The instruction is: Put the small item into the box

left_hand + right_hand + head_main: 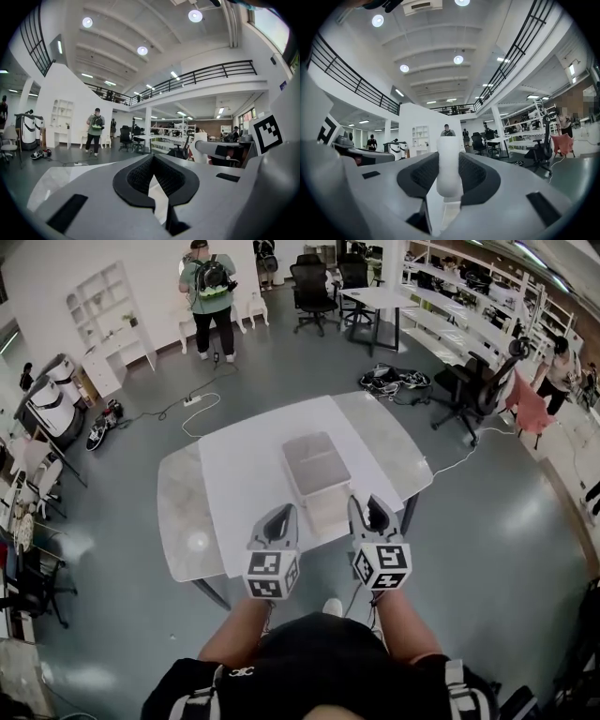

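A grey-topped box stands in the middle of the white table. Both grippers hover over the table's near edge, just in front of the box. My right gripper is shut on a small white rounded item, which stands upright between the black pads. In the head view the item is hidden by the jaws. My left gripper sits to the left of the box's near corner. Its jaws meet at the tips with nothing between them.
Grey side tables adjoin the white one on the left and right. A cable and power strip lie on the floor behind. Office chairs stand at the right, and a person with a backpack stands far back.
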`<state>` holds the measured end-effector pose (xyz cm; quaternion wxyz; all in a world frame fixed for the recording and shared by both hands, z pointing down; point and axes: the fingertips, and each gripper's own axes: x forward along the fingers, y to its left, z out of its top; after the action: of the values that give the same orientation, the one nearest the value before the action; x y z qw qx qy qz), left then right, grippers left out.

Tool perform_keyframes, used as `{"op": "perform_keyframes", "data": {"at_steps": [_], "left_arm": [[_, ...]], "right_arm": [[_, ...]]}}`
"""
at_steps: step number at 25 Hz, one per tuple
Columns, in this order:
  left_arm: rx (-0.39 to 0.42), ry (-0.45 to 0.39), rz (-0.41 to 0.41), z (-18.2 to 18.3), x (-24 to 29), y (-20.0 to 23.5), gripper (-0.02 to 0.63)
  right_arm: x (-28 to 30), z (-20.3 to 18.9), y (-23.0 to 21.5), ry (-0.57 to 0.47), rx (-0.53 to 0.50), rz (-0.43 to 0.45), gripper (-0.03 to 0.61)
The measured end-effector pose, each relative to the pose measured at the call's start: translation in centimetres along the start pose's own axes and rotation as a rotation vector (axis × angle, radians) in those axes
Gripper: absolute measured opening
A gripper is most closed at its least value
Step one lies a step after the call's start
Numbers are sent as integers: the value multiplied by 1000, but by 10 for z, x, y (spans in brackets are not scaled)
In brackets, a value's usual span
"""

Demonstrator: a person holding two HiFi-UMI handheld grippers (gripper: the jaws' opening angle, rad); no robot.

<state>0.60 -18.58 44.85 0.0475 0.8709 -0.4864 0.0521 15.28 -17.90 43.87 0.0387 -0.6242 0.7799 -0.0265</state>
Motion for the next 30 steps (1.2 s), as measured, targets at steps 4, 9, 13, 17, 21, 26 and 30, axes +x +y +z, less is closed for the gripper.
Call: {"op": "perform_keyframes", "data": {"at_steps": [4, 9, 13, 17, 21, 26, 30], "left_arm": [[-7, 26, 26, 3, 37, 0, 12], [-8, 46, 41, 3, 72, 2, 12], [-4, 54, 54, 0, 95, 3, 12], [-18, 65, 65, -1, 112, 20, 12], [-18, 60, 53, 1, 131, 22, 12], [-9, 62, 36, 2, 142, 29, 12], [-8, 46, 53, 5, 151, 41, 12]], "right_arm": [[33, -1, -23, 24, 12, 36, 127], [65, -13, -41, 57, 23, 68, 127], [85, -24, -57, 85, 36, 91, 127], [103, -29, -54, 106, 36, 112, 127], [118, -39, -57, 131, 26, 124, 127], [133, -54, -53, 177, 0, 131, 127], [149, -70, -56, 207, 9, 134, 127]]}}
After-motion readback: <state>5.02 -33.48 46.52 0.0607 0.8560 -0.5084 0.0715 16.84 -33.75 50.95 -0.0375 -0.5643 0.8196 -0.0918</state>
